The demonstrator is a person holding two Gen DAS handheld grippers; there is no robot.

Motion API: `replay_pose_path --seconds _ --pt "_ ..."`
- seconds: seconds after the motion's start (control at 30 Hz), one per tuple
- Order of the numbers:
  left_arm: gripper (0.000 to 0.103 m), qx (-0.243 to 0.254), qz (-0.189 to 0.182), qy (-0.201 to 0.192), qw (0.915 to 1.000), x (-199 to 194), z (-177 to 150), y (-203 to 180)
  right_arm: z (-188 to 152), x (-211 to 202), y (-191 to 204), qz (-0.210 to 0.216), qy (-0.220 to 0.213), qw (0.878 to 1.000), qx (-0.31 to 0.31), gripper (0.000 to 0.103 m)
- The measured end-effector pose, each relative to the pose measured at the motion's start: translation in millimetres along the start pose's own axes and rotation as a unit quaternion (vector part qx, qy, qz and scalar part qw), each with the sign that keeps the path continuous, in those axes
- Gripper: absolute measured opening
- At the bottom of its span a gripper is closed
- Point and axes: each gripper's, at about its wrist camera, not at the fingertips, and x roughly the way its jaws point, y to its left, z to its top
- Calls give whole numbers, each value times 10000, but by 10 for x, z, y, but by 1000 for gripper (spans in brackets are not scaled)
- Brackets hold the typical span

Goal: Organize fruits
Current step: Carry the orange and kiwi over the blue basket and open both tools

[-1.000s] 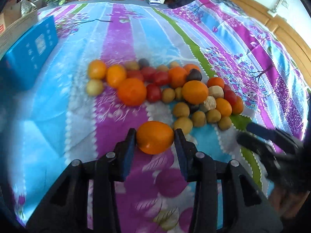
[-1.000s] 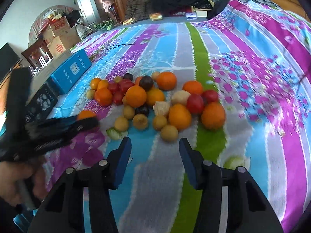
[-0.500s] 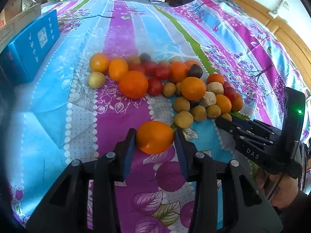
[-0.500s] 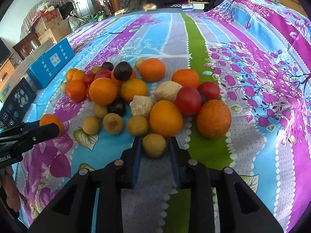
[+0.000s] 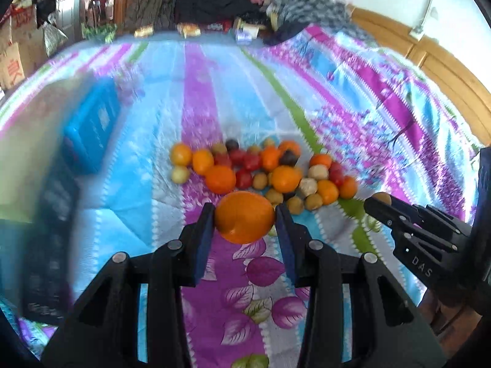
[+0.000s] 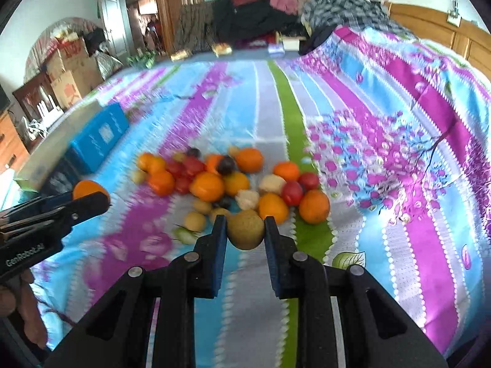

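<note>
— Two fruits are up: the left tongs (image 5: pixel 244 218) clamp the orange (image 5: pixel 244 217), the right tongs (image 6: pixel 245 230) grip a small tan fruit (image 6: pixel 246 229), both above the bedspread (image 6: pixel 383 153).
— Next?
— Carry each to its sorting spot, wherever that is. A second ago the right jaws stood open and empty; they've just closed on it.
— The pile (image 5: pixel 264 168)?
— Behind, on the bed.

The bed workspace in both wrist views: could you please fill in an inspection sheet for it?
Surface: striped floral bedspread, blurred in places.
Job's things: mixed pile of orange, red, dark and tan round fruits on the bedspread.
Clutter: blue rectangular box left of the pile.
Grippers: left hand-held gripper shut on a large round orange; right hand-held gripper shut on a small tan round fruit.
Cables: nothing seen.
Surroundings: heaped clothes, cardboard boxes, wooden headboard.
</note>
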Motion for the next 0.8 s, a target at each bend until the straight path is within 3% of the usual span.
replay_pose_path --seconds 0.33,0.8 --pt "40 -156 187 -496 9985 -761 72 200 216 -643 576 222 -394 9987 -255 28" --pt "40 -496 531 -822 9940 -1311 -9 530 290 -1099 1048 237 -604 9967 -484 28"
